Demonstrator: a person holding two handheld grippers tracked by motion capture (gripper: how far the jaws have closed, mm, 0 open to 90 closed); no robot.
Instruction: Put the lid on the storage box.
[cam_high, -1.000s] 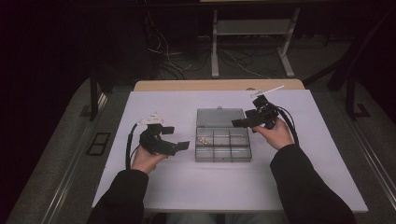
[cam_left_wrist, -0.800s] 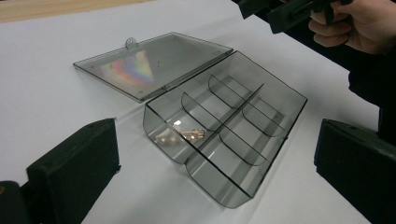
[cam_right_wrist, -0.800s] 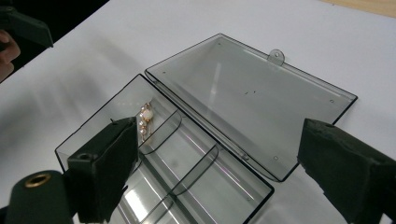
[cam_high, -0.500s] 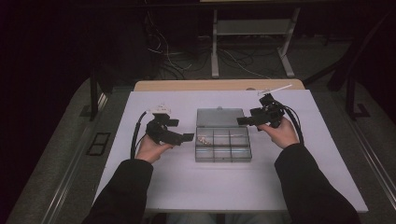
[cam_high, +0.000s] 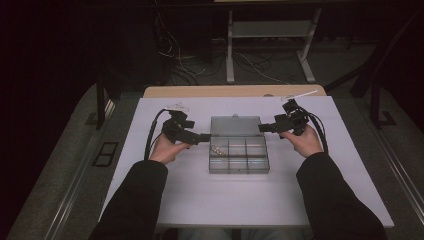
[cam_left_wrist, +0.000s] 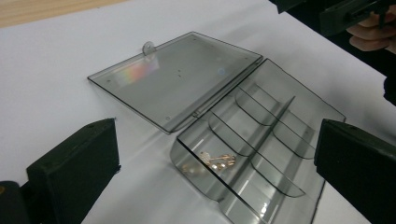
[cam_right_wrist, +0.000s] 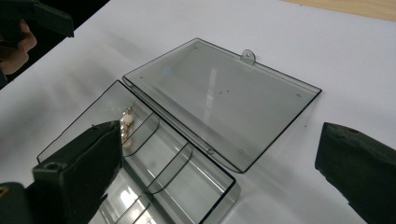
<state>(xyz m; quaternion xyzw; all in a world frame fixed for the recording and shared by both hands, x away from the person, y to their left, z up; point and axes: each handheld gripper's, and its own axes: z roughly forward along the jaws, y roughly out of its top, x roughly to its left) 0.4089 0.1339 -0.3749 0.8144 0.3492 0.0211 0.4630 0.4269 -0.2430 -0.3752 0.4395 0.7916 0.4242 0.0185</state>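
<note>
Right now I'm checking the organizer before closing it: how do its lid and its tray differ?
The lid lies flat on the white table, flung back behind the hinge; the tray sits nearer the person. The lid is one plain panel with a small tab; the tray is split by dividers, and one end compartment holds gold jewellery. Both are smoky, see-through plastic.

Open clear box (cam_left_wrist: 243, 135), gold jewellery (cam_left_wrist: 215, 160) inside, white table (cam_left_wrist: 56, 56)

Smoky-grey clear box (cam_high: 238, 155), golden jewellery (cam_left_wrist: 215, 160), white table (cam_high: 200, 195), black jaws.
</note>
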